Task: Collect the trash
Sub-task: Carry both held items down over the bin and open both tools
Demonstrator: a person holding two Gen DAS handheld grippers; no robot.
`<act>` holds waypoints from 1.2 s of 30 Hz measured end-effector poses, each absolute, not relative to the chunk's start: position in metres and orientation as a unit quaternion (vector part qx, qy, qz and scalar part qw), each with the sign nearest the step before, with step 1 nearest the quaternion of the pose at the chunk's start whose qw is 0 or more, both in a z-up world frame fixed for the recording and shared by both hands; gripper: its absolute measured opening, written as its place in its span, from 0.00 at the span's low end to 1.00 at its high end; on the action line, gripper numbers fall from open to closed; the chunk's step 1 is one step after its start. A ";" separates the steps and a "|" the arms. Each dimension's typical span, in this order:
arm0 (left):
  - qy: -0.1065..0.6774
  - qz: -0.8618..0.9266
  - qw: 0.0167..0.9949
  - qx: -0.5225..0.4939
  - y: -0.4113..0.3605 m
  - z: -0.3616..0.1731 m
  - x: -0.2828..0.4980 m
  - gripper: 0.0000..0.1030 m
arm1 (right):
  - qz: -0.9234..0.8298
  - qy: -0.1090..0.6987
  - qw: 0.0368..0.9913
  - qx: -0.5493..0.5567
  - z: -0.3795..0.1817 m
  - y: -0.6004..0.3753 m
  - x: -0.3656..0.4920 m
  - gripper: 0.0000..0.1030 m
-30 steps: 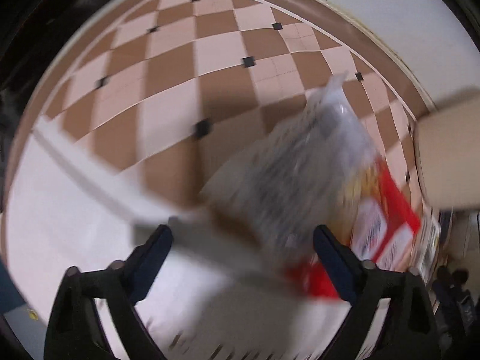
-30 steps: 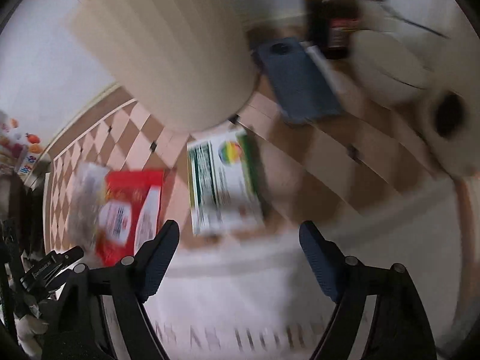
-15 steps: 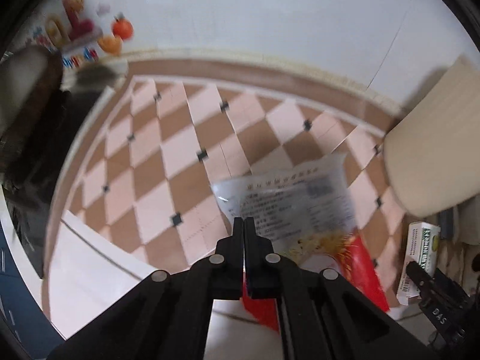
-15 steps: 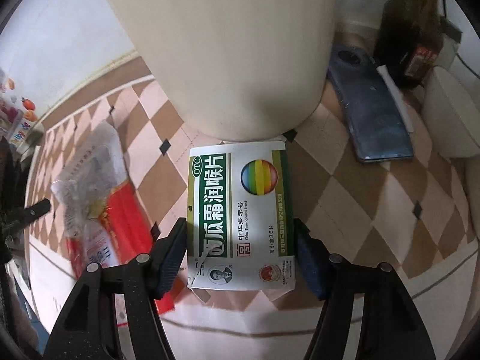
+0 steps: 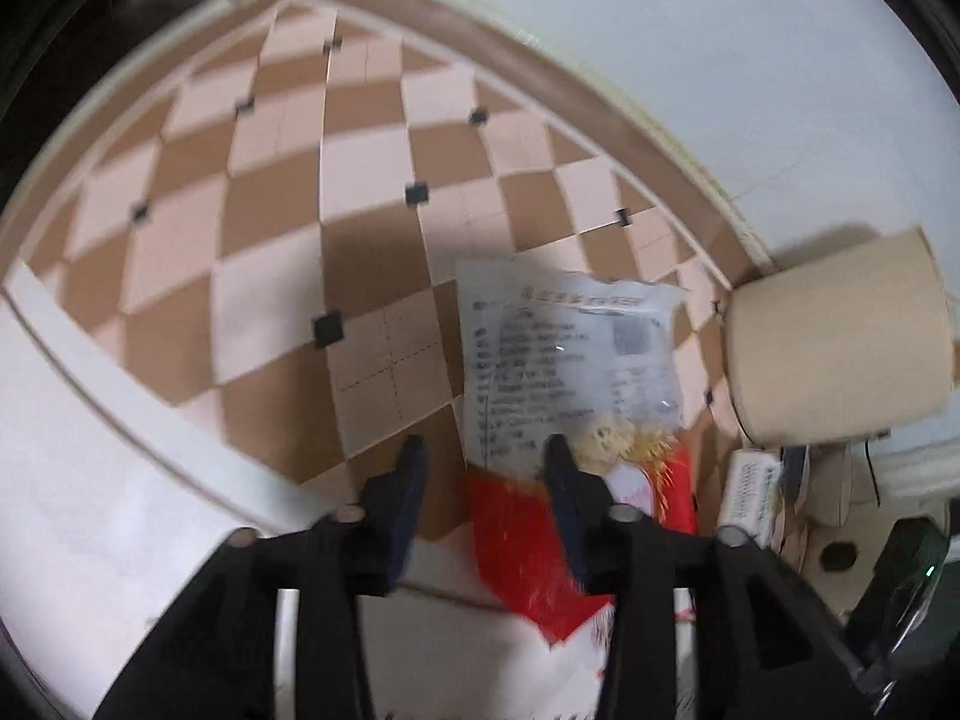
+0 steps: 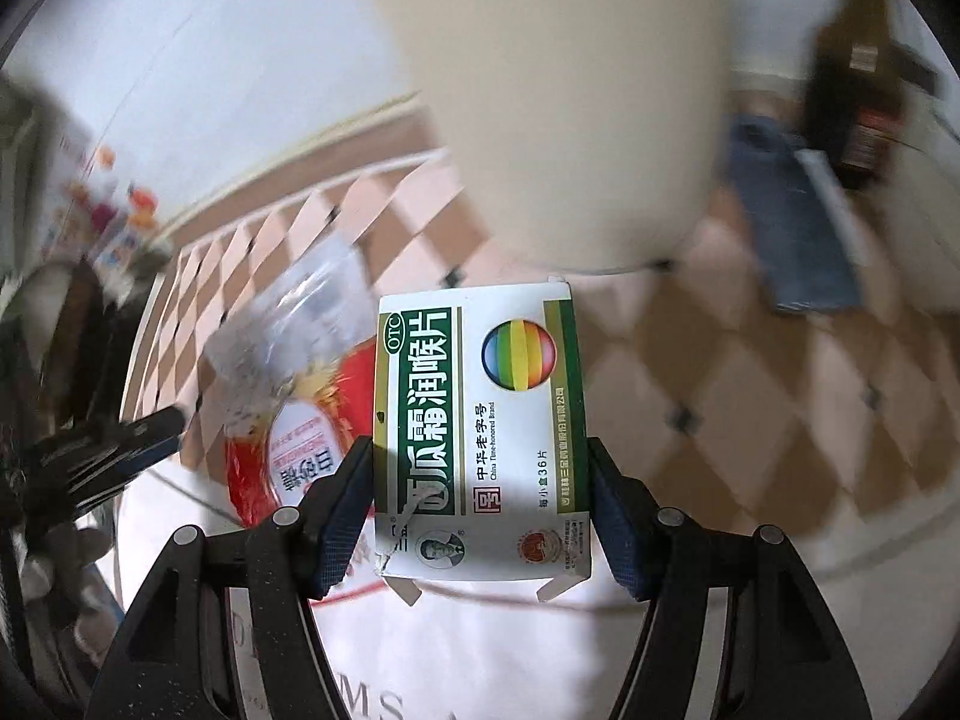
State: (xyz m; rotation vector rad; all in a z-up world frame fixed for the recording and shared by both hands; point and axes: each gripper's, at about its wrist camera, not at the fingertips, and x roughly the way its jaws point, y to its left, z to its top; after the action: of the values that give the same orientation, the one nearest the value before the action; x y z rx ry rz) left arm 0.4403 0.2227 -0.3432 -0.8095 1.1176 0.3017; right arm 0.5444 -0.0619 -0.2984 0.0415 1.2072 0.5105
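green-white medicine box (image 6: 480, 438) sits clamped between right gripper (image 6: 480, 510) jaws.

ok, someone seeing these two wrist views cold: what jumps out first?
The white-and-green cardboard medicine box with a rainbow ball fills the middle of the right wrist view, clamped by its side edges in the right gripper. In the left view, the crumpled clear-and-red plastic snack bag lies on the brown-and-pink checkered cloth, with the open left gripper straddling its near left edge. A tall beige cylindrical bin looms just behind the box.
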 end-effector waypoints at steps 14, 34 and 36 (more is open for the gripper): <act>0.516 0.110 0.797 -0.293 0.186 -0.349 0.509 0.21 | 0.275 0.573 0.772 -0.015 -0.329 -0.031 0.553 0.67; 0.382 0.149 0.899 -0.154 0.161 -0.167 0.271 0.16 | 0.244 0.500 0.829 0.059 -0.213 -0.109 0.416 0.67; 0.379 0.143 0.904 -0.132 0.152 -0.160 0.234 0.16 | 0.235 0.488 0.838 0.061 -0.199 -0.114 0.376 0.67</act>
State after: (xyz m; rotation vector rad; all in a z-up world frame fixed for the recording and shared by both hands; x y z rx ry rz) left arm 0.2336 0.1518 -0.1605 -0.2734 0.7841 0.2949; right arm 0.3756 -0.1140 -0.1993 0.1296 1.0322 0.4963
